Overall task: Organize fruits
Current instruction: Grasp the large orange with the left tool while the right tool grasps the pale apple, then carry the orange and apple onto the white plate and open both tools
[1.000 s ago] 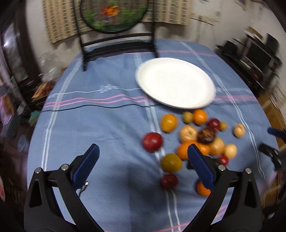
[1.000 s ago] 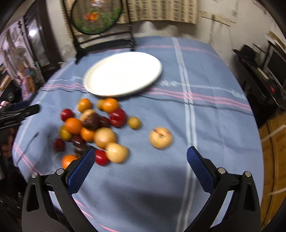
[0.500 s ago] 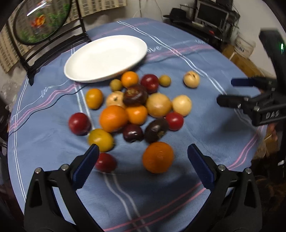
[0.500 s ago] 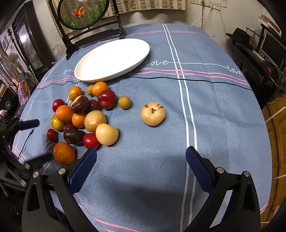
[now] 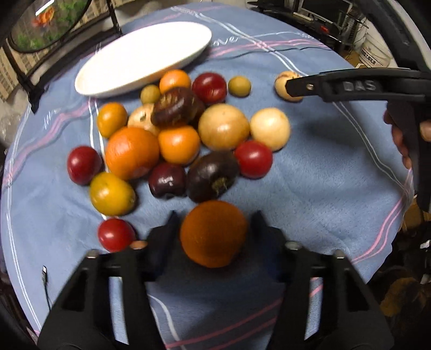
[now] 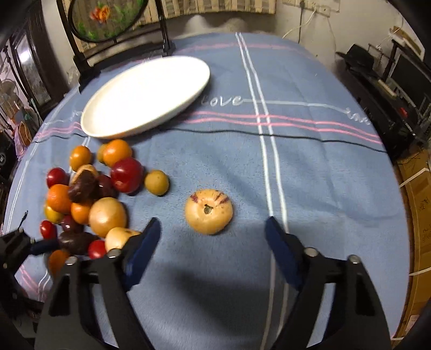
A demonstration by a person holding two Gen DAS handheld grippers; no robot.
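A heap of fruit (image 5: 177, 137) lies on the blue cloth: oranges, red and dark tomatoes, pale round fruits. An empty white plate (image 5: 142, 56) sits behind it, also in the right wrist view (image 6: 145, 94). My left gripper (image 5: 214, 226) is open, its jaws on either side of a large orange (image 5: 214, 234) at the near edge of the heap, with small gaps. My right gripper (image 6: 212, 231) is open just short of a lone pale streaked fruit (image 6: 208, 211). The right gripper also shows in the left wrist view (image 5: 350, 86).
A black stand with a round painted screen (image 6: 105, 16) is behind the plate. The table edge drops off at the right, with dark furniture (image 6: 390, 88) beyond. A small cable end (image 5: 44, 277) lies on the cloth at the left.
My left gripper moved forward and narrowed around the large orange. My right gripper advanced toward the lone pale fruit and its jaws came somewhat closer together.
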